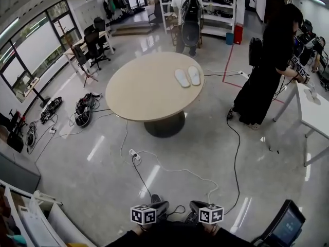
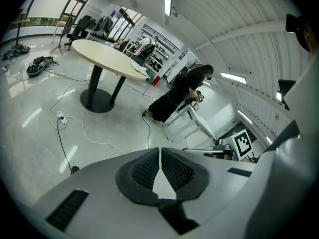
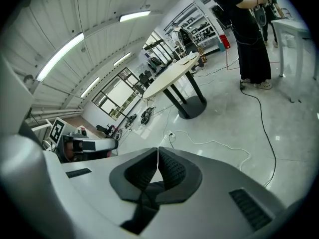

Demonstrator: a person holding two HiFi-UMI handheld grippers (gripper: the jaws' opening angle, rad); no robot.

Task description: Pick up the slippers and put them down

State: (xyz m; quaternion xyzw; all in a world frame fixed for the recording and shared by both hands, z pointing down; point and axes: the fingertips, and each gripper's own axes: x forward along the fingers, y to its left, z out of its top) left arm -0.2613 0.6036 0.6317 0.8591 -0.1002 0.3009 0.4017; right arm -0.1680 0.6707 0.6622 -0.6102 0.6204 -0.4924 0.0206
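Two slippers [image 1: 182,77] sat near one round surface's [image 1: 139,94] far edge, well ahead; left tool [image 2: 160,156], right tool [image 3: 158,156] pressed together, empty; open floor [image 1: 205,148] between.

Left gripper [image 1: 154,208] and right gripper [image 1: 198,207] side by side, low — jaws closed, empty

No words, numbers or brand names can be read anywhere. At the head view's bottom edge, the left cube [image 1: 143,215] and right cube [image 1: 211,213] show only black-and-white square patterns.
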